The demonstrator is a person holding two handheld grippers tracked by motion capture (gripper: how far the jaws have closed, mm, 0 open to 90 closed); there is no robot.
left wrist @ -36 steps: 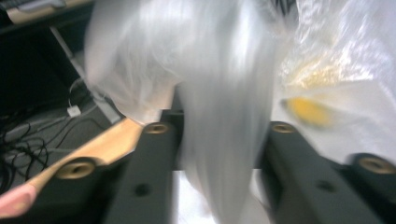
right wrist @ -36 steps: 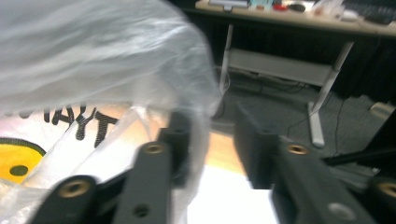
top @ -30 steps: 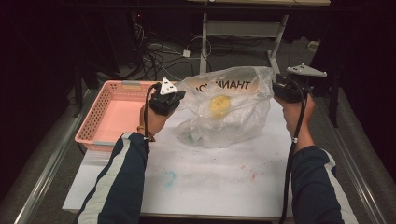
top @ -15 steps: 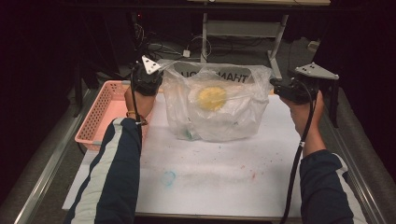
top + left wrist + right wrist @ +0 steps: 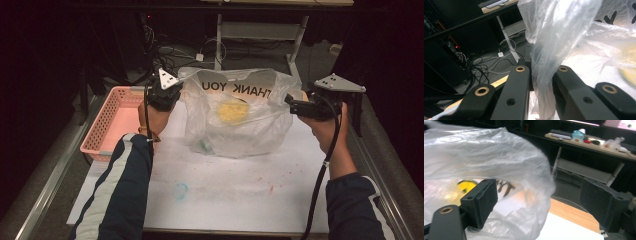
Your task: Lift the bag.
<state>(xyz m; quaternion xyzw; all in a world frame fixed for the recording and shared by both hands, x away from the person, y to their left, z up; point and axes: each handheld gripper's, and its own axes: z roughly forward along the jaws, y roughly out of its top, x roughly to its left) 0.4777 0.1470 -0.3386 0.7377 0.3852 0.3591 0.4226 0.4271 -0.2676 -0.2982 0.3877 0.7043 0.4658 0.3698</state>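
- Plastic bag point(image 5: 239, 119): clear, printed "THANK YOU", standing on the white surface point(image 5: 230, 195) between the two grippers, its lower part resting on the surface beside the pink basket point(image 5: 116, 116). A yellow object point(image 5: 231, 111) lies inside it, seen through the film.
- Left gripper point(image 5: 165, 95): in the left gripper view its fingers point(image 5: 520, 82) are together, clamped on a gathered strip of the bag point(image 5: 554, 50), with the film pinched between the pads.
- Right gripper point(image 5: 295, 106): its fingers point(image 5: 482, 200) stand wide apart and have just been opening. In the right gripper view the bag's edge point(image 5: 506, 170) billows into the gap but neither pad presses on it. The grip on that side is judged released.
- Change against the earlier high views: the bag was slumped low a second ago; it now stands taller and spread wider, mouth upward, and both hands sit higher and farther apart.
- Assessment: the bag hangs from the left-hand grip alone. With the right side let go, that edge may sag and narrow the mouth.
- Next move, as a judgement: the right gripper needs a fresh hold on the rim, or can withdraw if the bag is meant to be carried one-handed.
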